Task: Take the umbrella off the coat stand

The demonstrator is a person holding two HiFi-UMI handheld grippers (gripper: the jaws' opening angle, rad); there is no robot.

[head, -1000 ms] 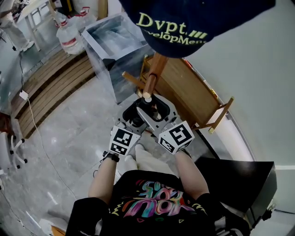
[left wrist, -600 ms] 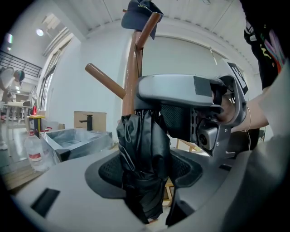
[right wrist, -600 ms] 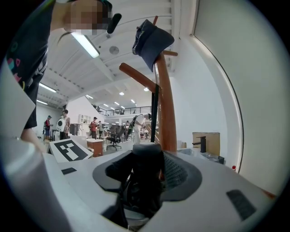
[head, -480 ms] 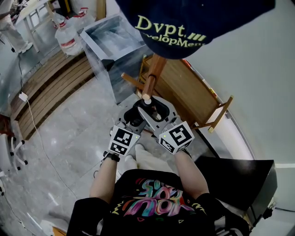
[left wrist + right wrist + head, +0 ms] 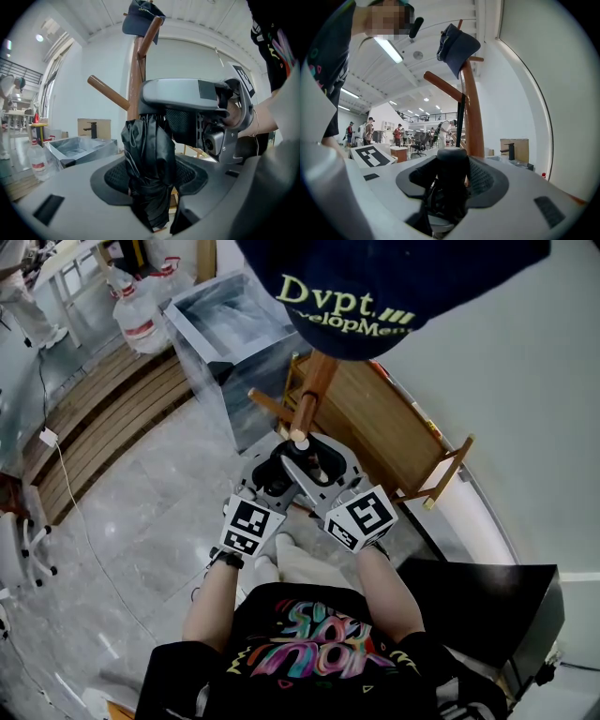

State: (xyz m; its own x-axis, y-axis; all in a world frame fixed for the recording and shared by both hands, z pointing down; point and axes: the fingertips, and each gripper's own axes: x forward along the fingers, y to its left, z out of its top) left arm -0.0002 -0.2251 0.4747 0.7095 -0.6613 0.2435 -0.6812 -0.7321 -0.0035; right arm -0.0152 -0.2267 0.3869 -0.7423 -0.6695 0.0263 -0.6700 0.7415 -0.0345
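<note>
A black folded umbrella (image 5: 150, 159) hangs against the brown wooden coat stand (image 5: 136, 61); a thin black strap (image 5: 461, 122) runs up from it toward a peg. A dark blue cap (image 5: 457, 47) tops the stand. My left gripper (image 5: 152, 173) has the folded fabric between its jaws, which are closing, pads against the cloth. My right gripper (image 5: 452, 180) sits just above the left one, shut on the umbrella's black handle (image 5: 452, 168). In the head view both grippers, left (image 5: 272, 479) and right (image 5: 319, 465), meet at the stand's pole (image 5: 312, 395).
A metal sink unit (image 5: 225, 315) stands behind the stand. A wooden frame (image 5: 394, 437) leans on the white wall to the right. A black box (image 5: 478, 615) sits near my right side. Water bottles (image 5: 141, 310) and a slatted bench (image 5: 103, 409) lie left.
Both grippers' jaws have drawn in around the umbrella. The hands have hardly moved.
</note>
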